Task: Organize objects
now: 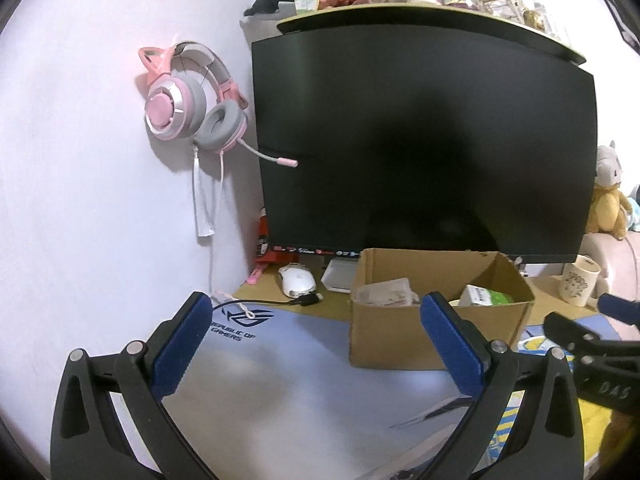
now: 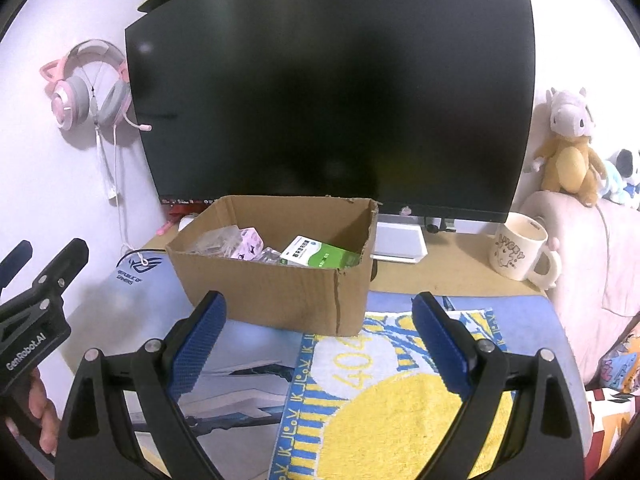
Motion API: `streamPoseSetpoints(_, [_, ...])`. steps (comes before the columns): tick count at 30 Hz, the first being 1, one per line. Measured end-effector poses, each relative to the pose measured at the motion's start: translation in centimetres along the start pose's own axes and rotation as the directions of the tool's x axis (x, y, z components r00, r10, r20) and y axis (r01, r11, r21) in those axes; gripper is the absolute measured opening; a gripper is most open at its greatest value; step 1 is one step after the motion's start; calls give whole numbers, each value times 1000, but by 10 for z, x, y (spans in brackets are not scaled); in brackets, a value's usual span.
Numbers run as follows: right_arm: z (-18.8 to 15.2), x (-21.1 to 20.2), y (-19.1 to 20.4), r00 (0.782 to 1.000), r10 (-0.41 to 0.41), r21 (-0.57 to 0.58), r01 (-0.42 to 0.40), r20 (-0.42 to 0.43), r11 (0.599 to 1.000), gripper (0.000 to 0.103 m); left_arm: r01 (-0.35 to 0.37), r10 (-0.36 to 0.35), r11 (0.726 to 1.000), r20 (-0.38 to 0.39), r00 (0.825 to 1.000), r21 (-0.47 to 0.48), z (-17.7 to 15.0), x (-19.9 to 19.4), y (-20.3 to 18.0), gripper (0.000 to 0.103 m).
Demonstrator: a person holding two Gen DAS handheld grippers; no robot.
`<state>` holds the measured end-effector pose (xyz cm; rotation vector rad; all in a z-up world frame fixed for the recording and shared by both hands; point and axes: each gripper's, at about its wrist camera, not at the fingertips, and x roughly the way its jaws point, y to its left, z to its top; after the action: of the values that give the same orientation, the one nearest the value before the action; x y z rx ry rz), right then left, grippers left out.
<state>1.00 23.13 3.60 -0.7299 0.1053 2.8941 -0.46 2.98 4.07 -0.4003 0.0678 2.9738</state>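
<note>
An open cardboard box (image 1: 400, 340) (image 2: 280, 292) stands on the desk mat in front of a dark monitor. Inside it lie a green-and-white carton (image 2: 320, 256) (image 1: 486, 296), a pink patterned packet (image 2: 250, 246) and clear plastic items (image 2: 216, 240) (image 1: 384, 292). My left gripper (image 1: 316, 320) is open and empty, hovering over the mat left of the box. My right gripper (image 2: 320, 320) is also open and empty, in front of the box above a yellow towel (image 2: 384, 408). Each gripper shows at the edge of the other's view.
A white mouse (image 1: 296, 280) and a black cable plug (image 1: 308, 300) lie behind the mat at left. A cream mug (image 2: 520, 252) stands at right, near plush toys (image 2: 568, 148). A pink headset (image 1: 188, 100) hangs on the wall. A hand (image 2: 44, 412) holds the left gripper.
</note>
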Motion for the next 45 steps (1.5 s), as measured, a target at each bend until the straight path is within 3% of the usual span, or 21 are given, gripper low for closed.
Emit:
streamPoseSetpoints(5, [-10,14,-5,998,-4,3,4,-69,1000,99,13,-14,1000,28,1000,19,-1,-5,-8,103])
streamPoseSetpoints(8, [-15,21,-6,994,-46,-7,45,-97,999,99,15,-15,1000,-5,1000,28,-6,3,-12,103])
streamPoseSetpoints(15, [-14,22,-17,995,-35,34,38,-93,999,99,-21,24,999,-69,997,48,-13,22,-18,103])
streamPoseSetpoints(24, [-12,20,-17,996,-37,34,40,-86,999,99,24,-22,999,-88,996,22,-11,25,-17,103])
streamPoseSetpoints(33, [-11,21,-21,995,-32,61,38,-96,997,99,-24,32,998,-145,989,54,-16,40,-19,103])
streamPoseSetpoints(38, [-11,23,-24,994,-38,60,45,-100,997,99,16,-10,999,-162,987,38,-16,41,-18,103])
streamPoseSetpoints(41, [-11,24,-26,993,-39,69,46,-110,997,99,-40,47,998,-157,986,47,-17,43,-18,103])
streamPoseSetpoints(45, [-12,26,-27,993,-41,74,50,-114,996,99,-62,71,996,-164,984,62,-20,46,-17,103])
